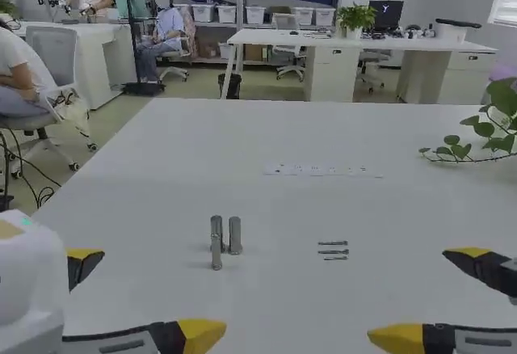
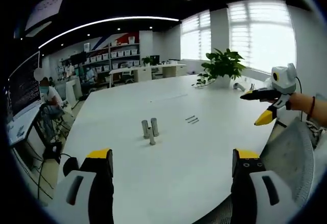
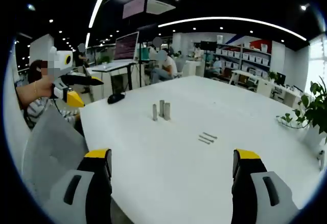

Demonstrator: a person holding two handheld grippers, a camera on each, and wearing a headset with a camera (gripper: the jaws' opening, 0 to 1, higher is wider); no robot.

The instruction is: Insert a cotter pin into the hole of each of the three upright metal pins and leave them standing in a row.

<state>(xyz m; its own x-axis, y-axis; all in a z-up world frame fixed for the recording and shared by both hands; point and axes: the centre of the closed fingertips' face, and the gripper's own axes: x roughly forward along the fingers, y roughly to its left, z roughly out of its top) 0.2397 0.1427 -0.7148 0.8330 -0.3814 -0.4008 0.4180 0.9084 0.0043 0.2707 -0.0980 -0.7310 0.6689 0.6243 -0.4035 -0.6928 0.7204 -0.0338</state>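
Three short metal pins (image 1: 224, 239) stand upright in a tight cluster on the white table (image 1: 266, 136); they also show in the left gripper view (image 2: 149, 129) and the right gripper view (image 3: 160, 110). To their right lie three thin cotter pins (image 1: 333, 250), side by side (image 2: 192, 119) (image 3: 207, 138). My left gripper (image 1: 133, 297) hovers open near the table's front left, short of the metal pins. My right gripper (image 1: 440, 297) hovers open at the front right, short of the cotter pins. Both hold nothing.
A leafy potted plant (image 1: 485, 132) trails over the table's right side. A faint strip of marks (image 1: 323, 170) crosses the table beyond the parts. Desks, chairs, shelves and seated people fill the room behind.
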